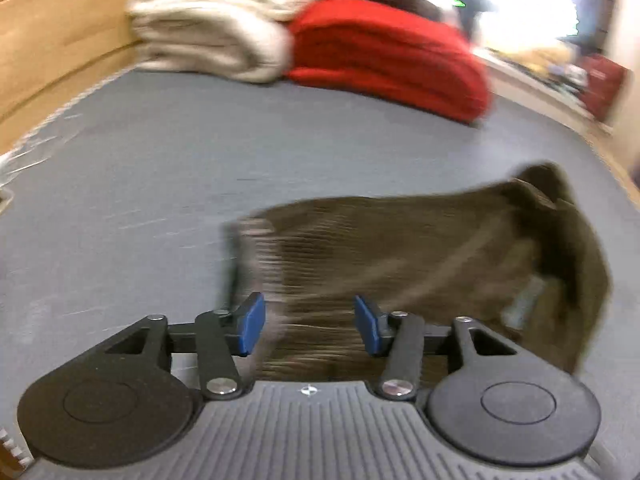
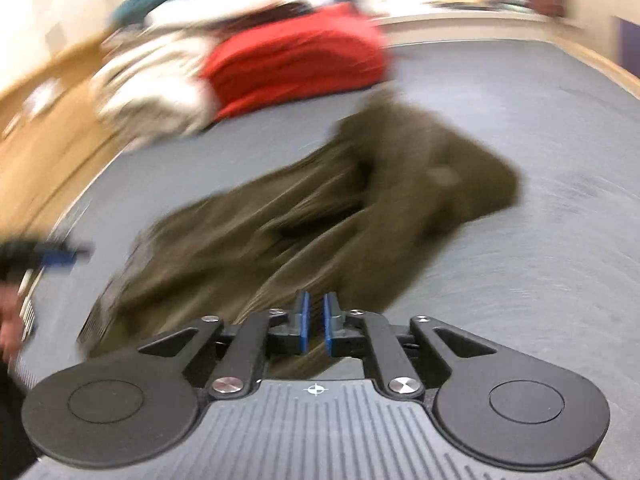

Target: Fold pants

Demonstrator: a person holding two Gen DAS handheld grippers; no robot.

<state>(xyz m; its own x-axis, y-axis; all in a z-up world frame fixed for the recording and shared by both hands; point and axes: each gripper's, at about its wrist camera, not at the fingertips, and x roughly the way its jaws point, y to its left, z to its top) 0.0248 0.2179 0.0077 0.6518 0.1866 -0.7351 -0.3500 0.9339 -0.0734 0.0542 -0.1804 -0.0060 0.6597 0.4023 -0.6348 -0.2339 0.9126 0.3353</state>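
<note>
The brown pants (image 2: 304, 216) are lying loosely bunched mid-mat, running from 7 to 1 o'clock, only roughly folded and needing tidying, while the left gripper (image 1: 310, 322) is hanging open and empty and the right gripper (image 2: 316, 320) is sitting nearly closed, gripping nothing visible.

We see brown pants (image 2: 320, 208) lying crumpled on grey mat, partly folded, ribbed cuff end at 8 o'clock, bunched waist twd 1 o'clock.
</note>
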